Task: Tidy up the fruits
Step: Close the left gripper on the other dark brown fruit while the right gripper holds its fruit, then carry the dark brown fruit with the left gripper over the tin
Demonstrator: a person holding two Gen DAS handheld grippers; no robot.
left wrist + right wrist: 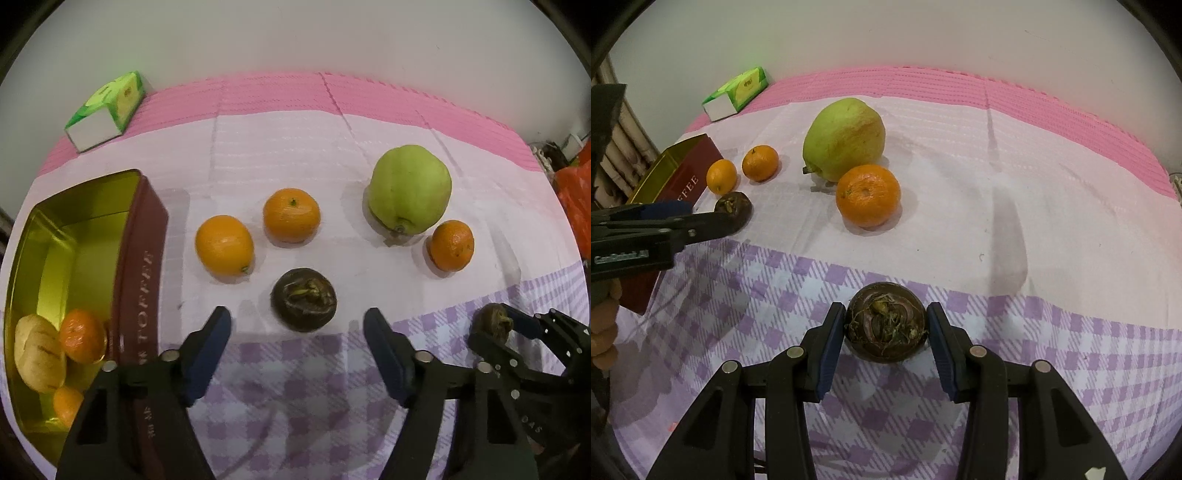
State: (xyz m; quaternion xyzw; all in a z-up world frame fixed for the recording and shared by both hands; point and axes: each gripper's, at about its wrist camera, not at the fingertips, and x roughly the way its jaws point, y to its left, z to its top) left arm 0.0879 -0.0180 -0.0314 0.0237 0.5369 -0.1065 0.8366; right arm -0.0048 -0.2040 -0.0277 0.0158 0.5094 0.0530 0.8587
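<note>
A dark brown round fruit lies on the cloth just ahead of my left gripper, which is open with its blue pads clear of the fruit on both sides. My right gripper is shut on a second dark brown fruit over the purple checks, and it also shows in the left wrist view. Beyond lie an orange, a tangerine, a big green fruit and a small tangerine. The red toffee tin at the left holds tangerines and a pale yellow fruit.
A green tissue box sits at the back left on the pink cloth edge. An orange-red bag is at the far right. In the right wrist view a person's fingers hold the left gripper beside the tin.
</note>
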